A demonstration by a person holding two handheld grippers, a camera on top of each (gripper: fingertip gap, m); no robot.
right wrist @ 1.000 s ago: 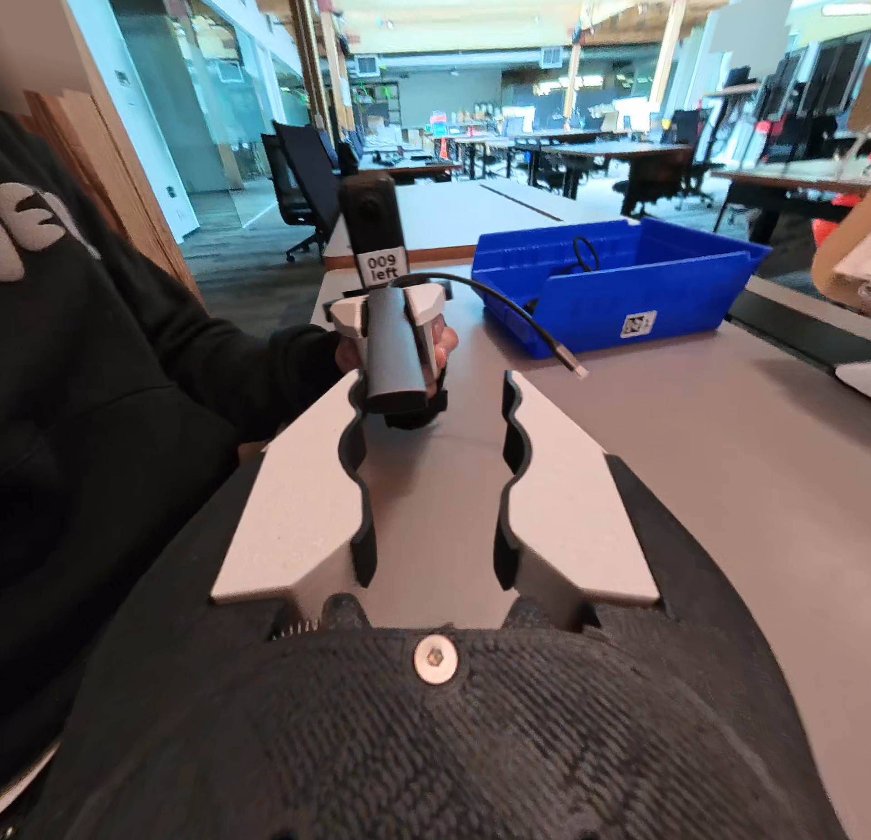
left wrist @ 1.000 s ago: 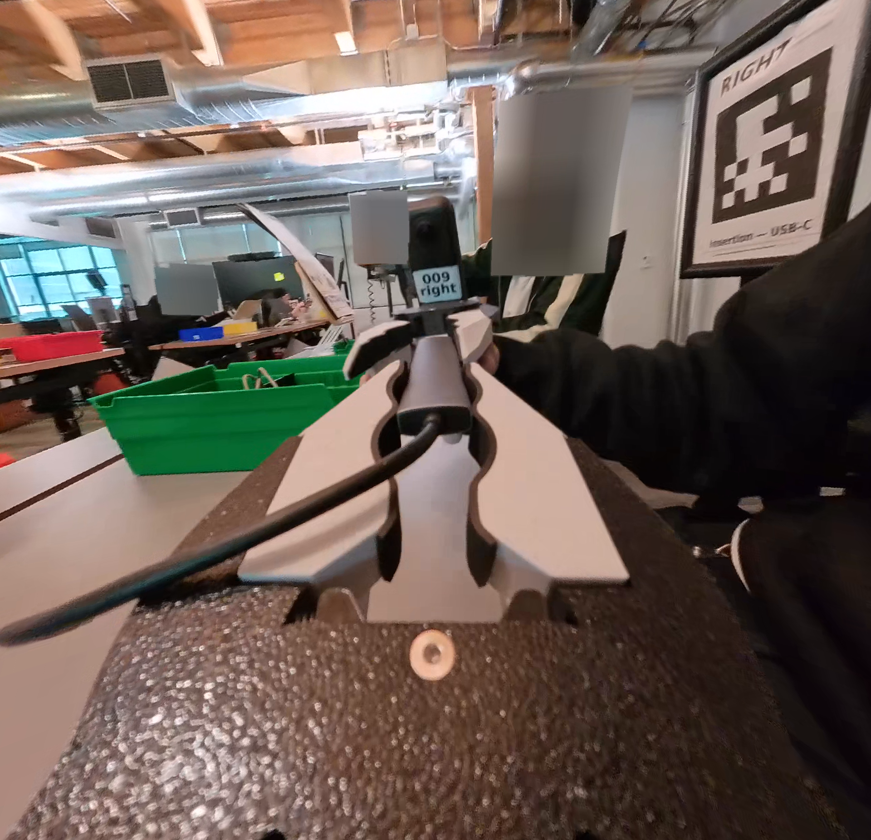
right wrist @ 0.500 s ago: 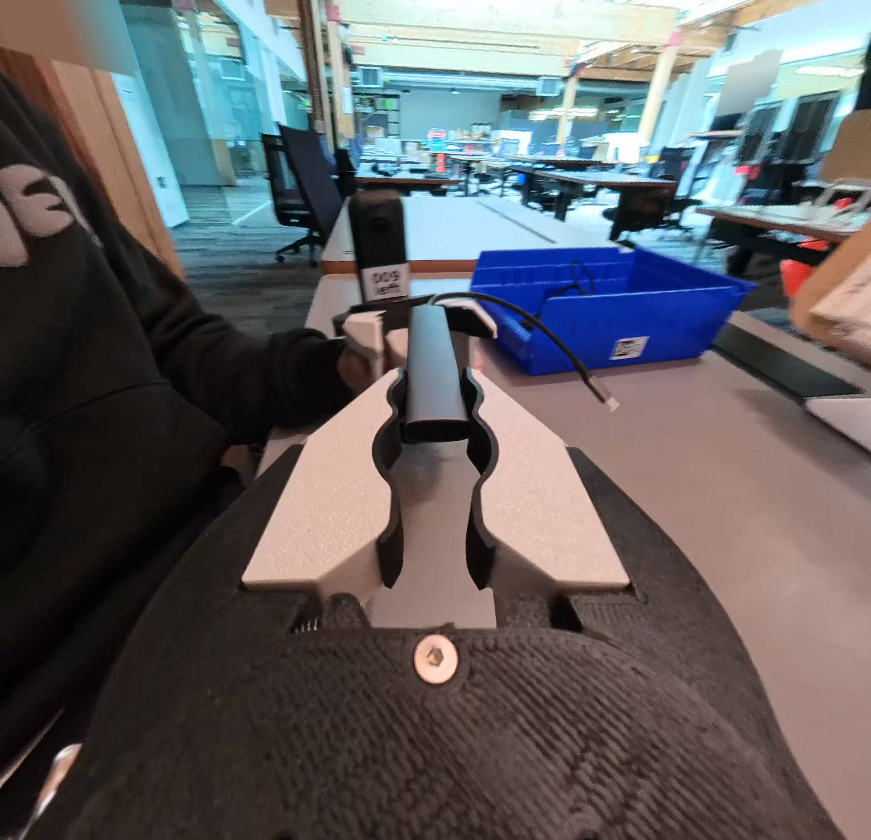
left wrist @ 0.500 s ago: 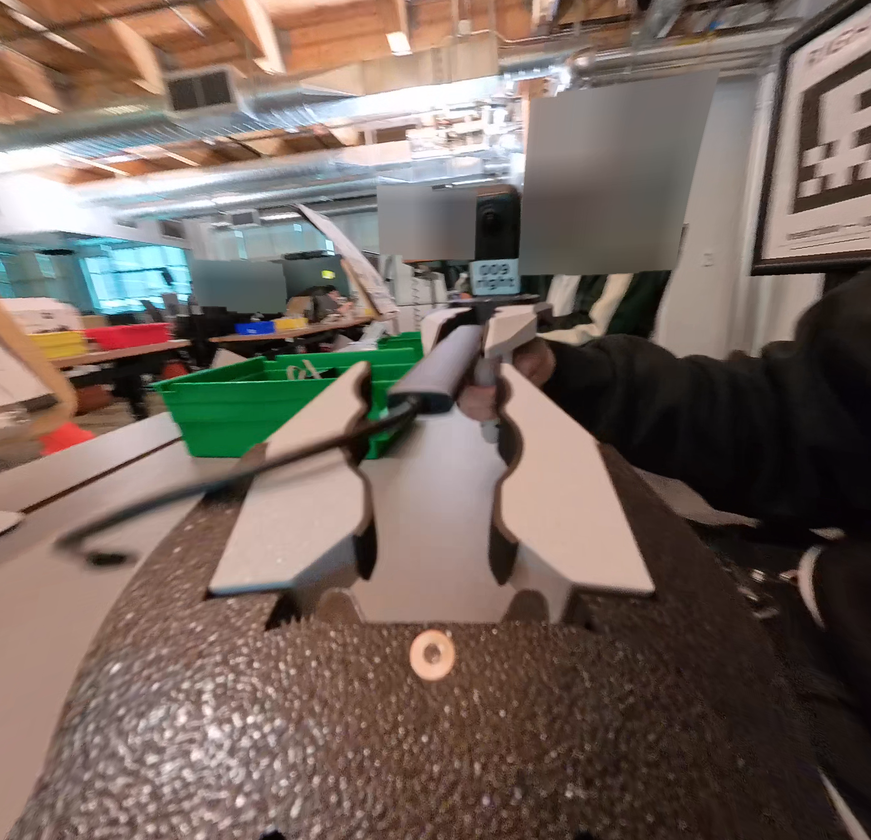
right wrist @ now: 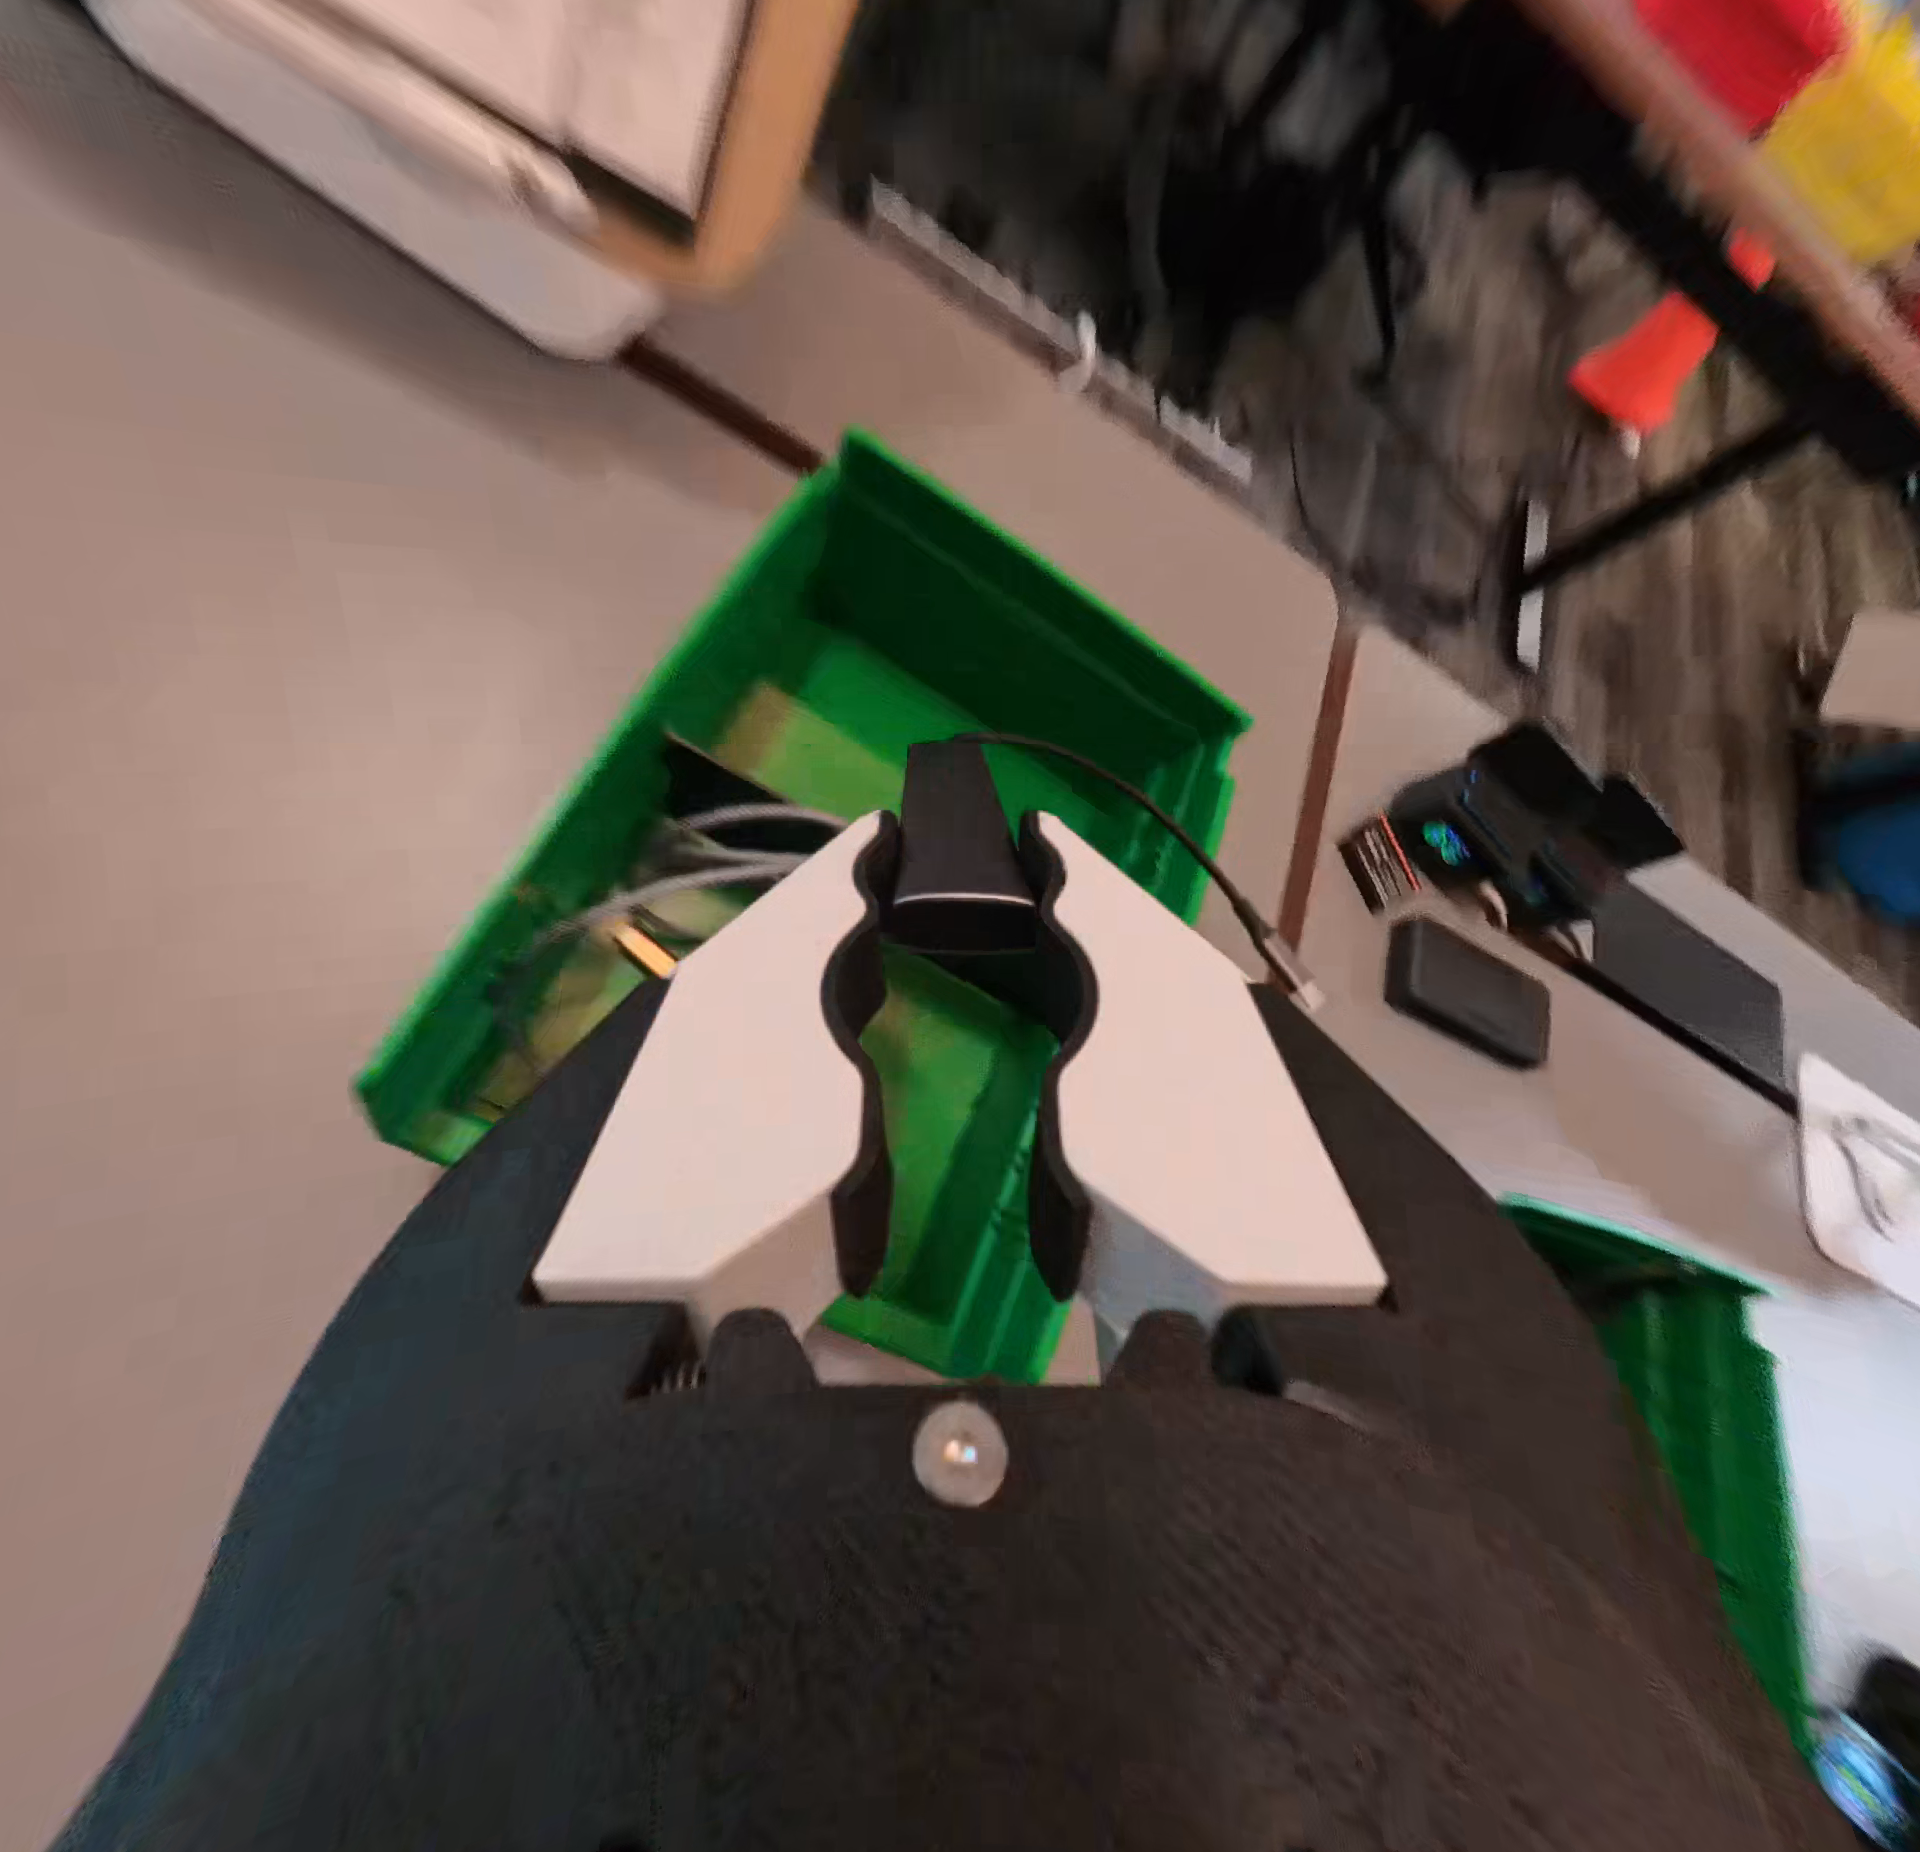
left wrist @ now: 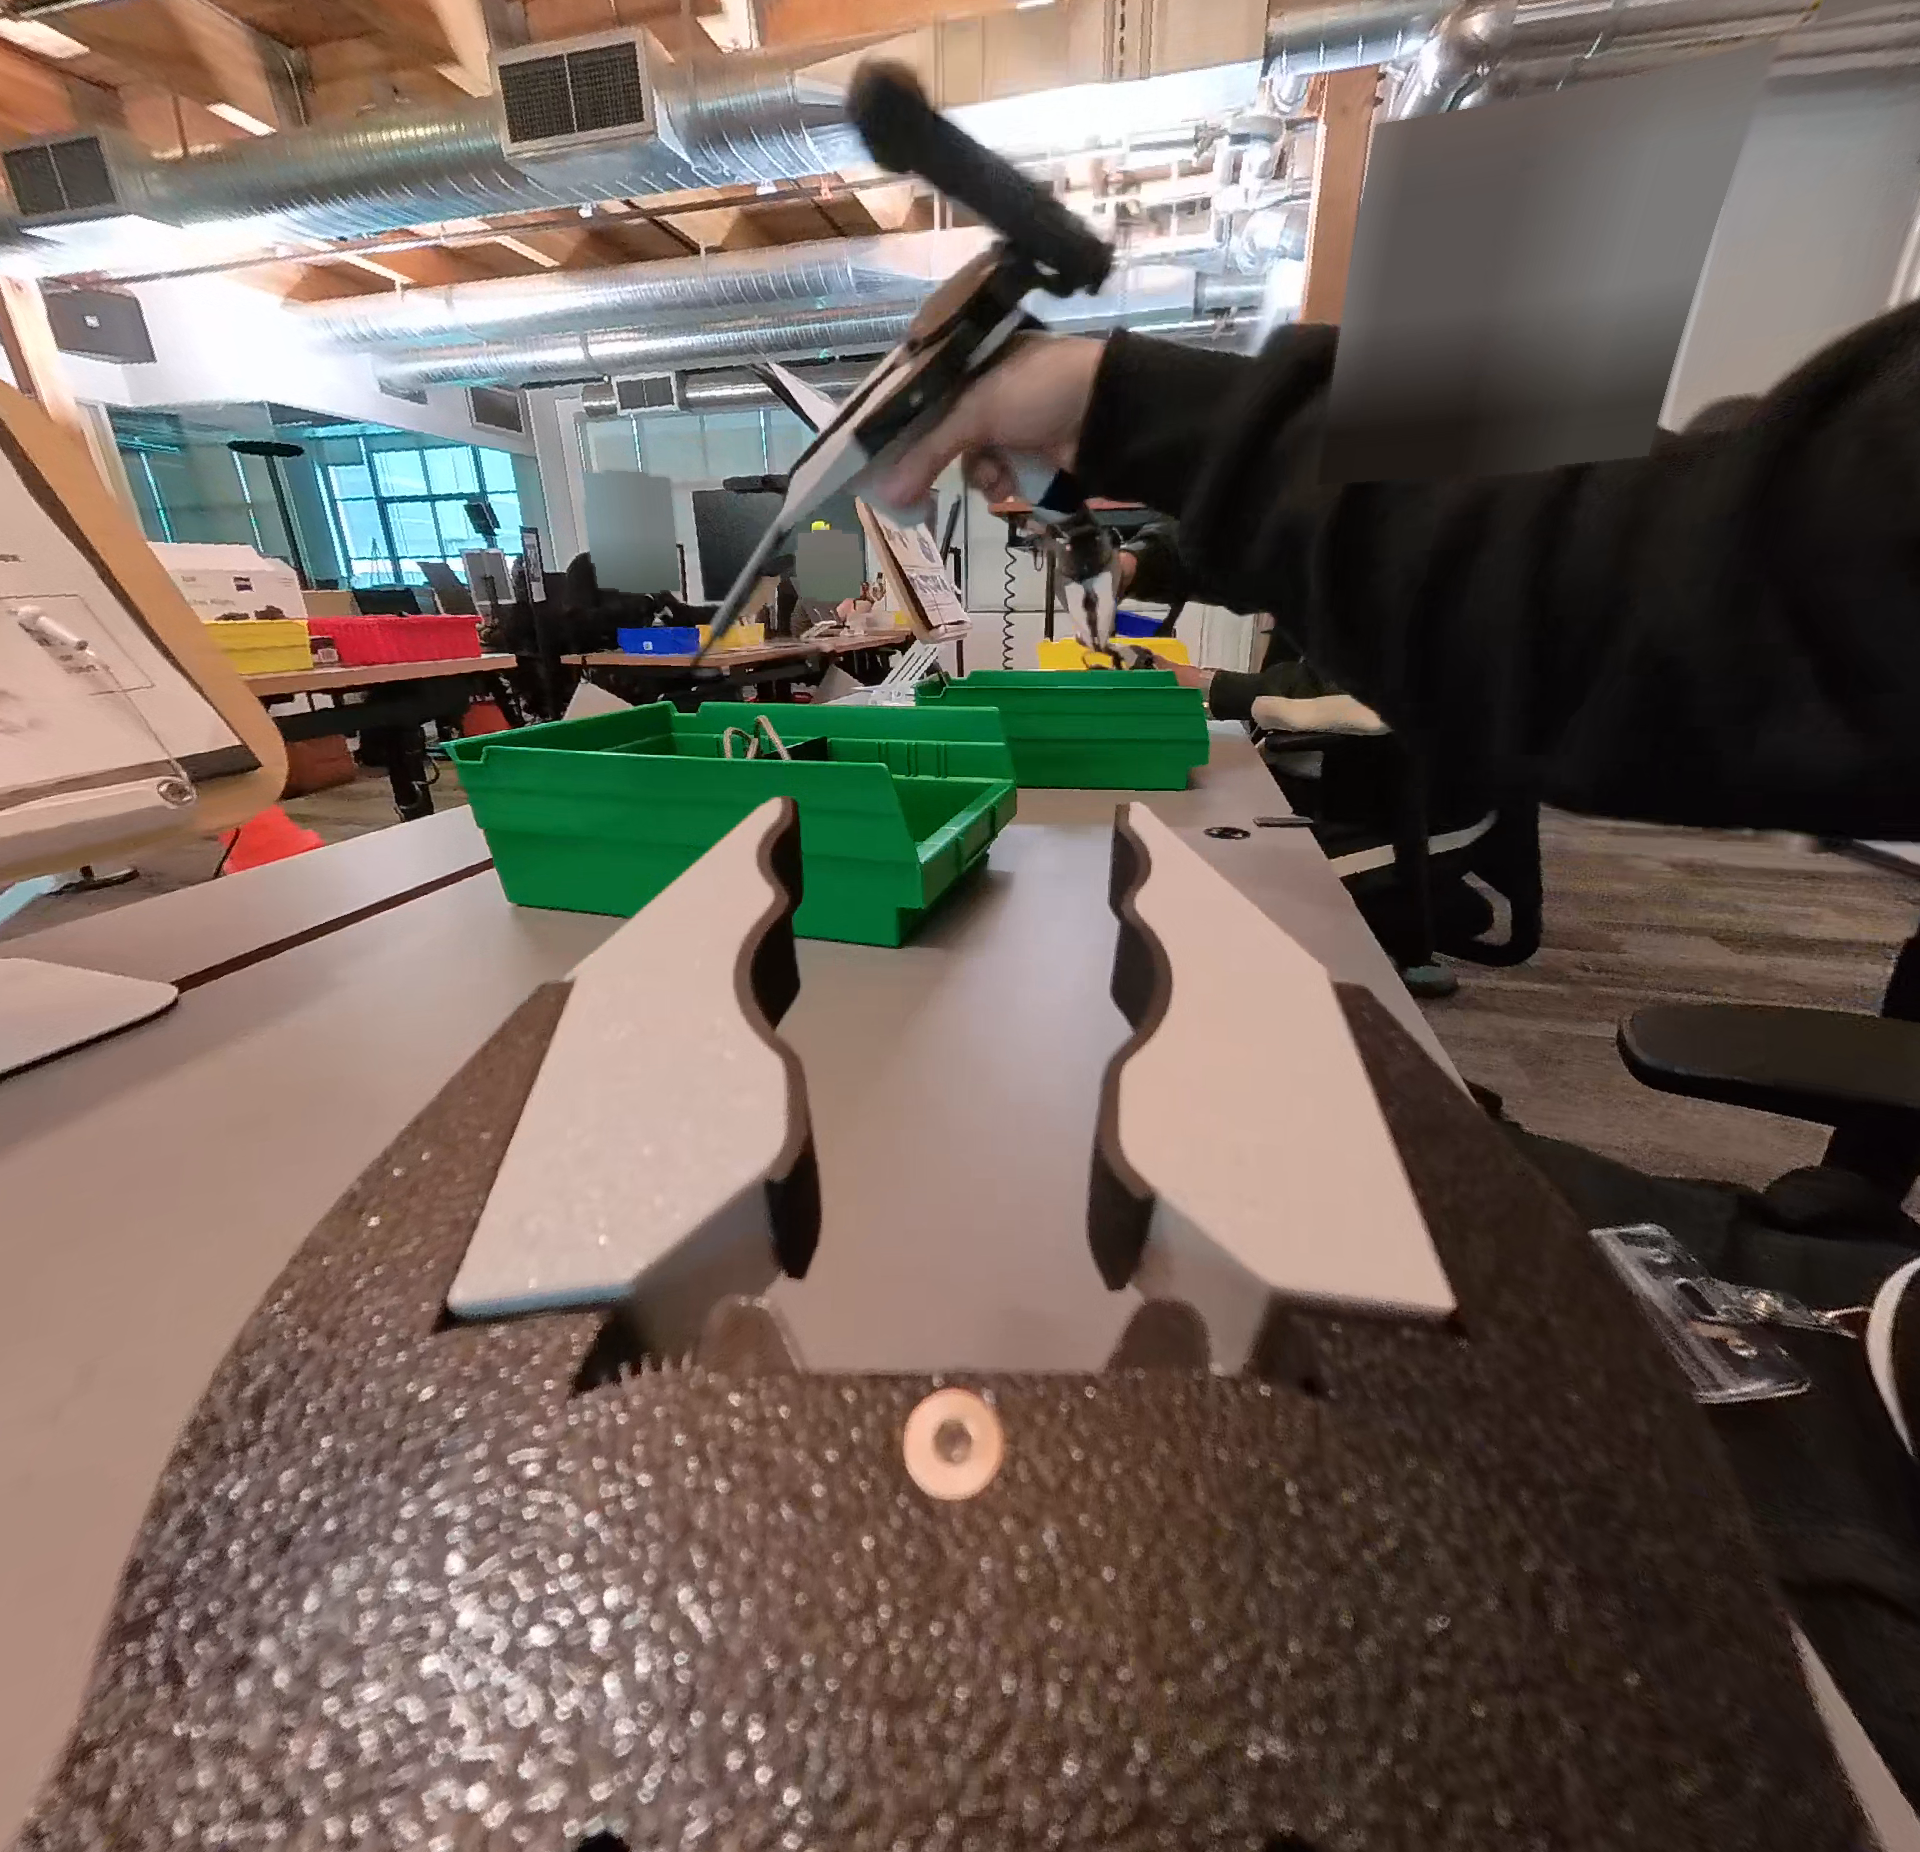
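My right gripper [right wrist: 958, 836] is shut on a dark grey adapter [right wrist: 951, 867]. The adapter's thin black cable [right wrist: 1143, 815] curves right and ends in a small metal plug [right wrist: 1299, 992]. The gripper points down over a green bin [right wrist: 727, 680] that holds pale cables [right wrist: 707, 867]. In the left wrist view the right gripper [left wrist: 727, 639] is held in a hand, tilted down above the same green bin [left wrist: 675, 836]. My left gripper [left wrist: 956, 826] is open and empty, low over the grey table [left wrist: 312, 1023], just in front of that bin.
A second green bin [left wrist: 1081, 732] stands behind the first and also shows in the right wrist view [right wrist: 1683, 1387]. A wood-framed board [left wrist: 104, 680] stands at left. A black box [right wrist: 1465, 992] lies on the table. A black sleeve [left wrist: 1558, 607] and a chair armrest [left wrist: 1766, 1064] are at right. Left tips to right tips: about 35 centimeters.
The adapter went from my left gripper into my right. My left gripper opened and pulled back. My right gripper rose and swung over the green bin, pointing down.
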